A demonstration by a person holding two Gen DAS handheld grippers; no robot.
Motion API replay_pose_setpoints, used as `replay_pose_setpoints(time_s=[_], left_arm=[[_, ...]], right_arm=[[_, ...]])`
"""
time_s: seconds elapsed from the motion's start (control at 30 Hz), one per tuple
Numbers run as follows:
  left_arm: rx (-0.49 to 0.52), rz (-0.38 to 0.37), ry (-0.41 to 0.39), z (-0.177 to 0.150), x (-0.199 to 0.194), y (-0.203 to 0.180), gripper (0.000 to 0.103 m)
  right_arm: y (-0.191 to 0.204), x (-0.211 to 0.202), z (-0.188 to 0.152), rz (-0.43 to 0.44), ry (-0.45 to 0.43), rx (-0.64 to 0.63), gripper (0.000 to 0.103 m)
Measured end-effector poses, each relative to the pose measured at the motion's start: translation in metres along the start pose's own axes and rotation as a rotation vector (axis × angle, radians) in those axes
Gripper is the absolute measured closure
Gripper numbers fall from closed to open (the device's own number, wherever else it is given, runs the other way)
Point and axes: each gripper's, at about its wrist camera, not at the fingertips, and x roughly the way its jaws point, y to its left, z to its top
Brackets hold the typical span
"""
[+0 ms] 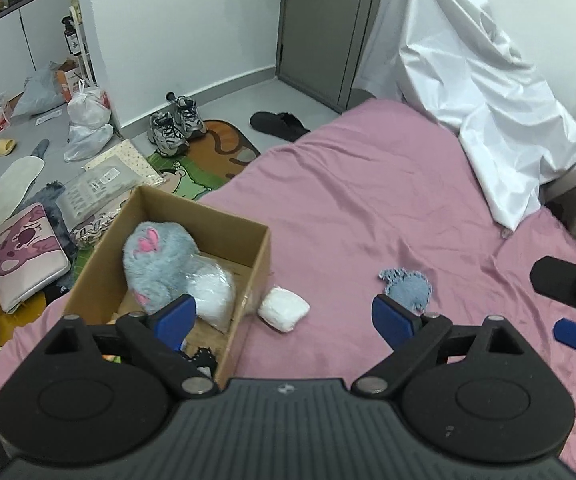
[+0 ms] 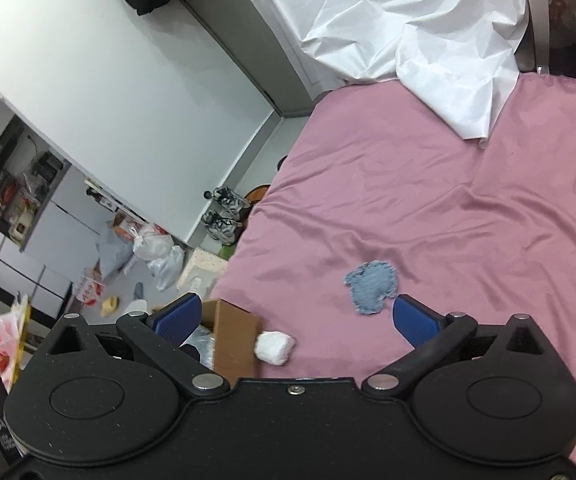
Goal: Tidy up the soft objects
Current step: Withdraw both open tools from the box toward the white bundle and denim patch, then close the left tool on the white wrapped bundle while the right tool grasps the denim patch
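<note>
Across the middle and right of both frames spreads the bed (image 1: 368, 208), its pink sheet wrinkled and mostly bare, which makes it a handy sorting surface. A crumpled white sheet (image 1: 472, 92) is heaped at the upper right of the left wrist view, well clear of the work.

At the lower left of that view a cardboard box (image 1: 248, 264) sits on the bed's edge with its top open, serving as the collecting bin. Inside lies a grey plush toy (image 1: 156, 264) with pink patches, and against it a white fluffy bundle (image 1: 212, 292) in clear wrap; I judge these already sorted.

Two soft things remain on the sheet. A small white bundle (image 1: 284, 308) lies just beside the box's outer wall, low in the centre of the frame. A blue knitted piece (image 1: 410, 286) lies flat to the right of it, apart from the box.

The left gripper (image 1: 284, 320) has its fingers spread wide and released, nothing between them, the white bundle just ahead. The right gripper (image 2: 294, 320) is likewise fully spread and empty, with the blue piece (image 2: 372, 286) near its right finger. Each gripper seems lined up on one leftover item, probably so both can go into the box.
</note>
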Motion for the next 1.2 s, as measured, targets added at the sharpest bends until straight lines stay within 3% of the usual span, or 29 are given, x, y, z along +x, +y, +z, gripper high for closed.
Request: replay_pose_setpoints(time_s=[0.33,0.4,0.57,0.67,0.93,1.2], left_arm=[[0.031,-0.022,0.042,-0.007,0.028,-0.031,0.012],[0.014,-0.024,0.046,-0.009,0.034,-0.033,0.014],[-0.066,-0.014,0.060,-0.015,0.052,-0.033,0.030],[-0.117,-0.003,0.069,-0.019,0.062,-0.033,0.032],[-0.203,0.080,0.052,-0.028,0.085,-0.034,0.037],[-0.250,0.147,0.054,-0.032,0.112,-0.037,0.037]], right_arm=[[-0.020,0.003,0.003,0.004,0.002,0.058,0.000],[-0.025,0.003,0.004,0.003,0.001,0.078,0.000],[-0.034,0.009,0.004,-0.004,0.007,0.118,0.000],[-0.038,0.019,0.004,-0.008,0.034,0.138,0.000],[-0.051,0.042,0.003,0.013,0.062,0.151,0.001],[-0.060,0.076,0.001,0.052,0.113,0.192,0.009]])
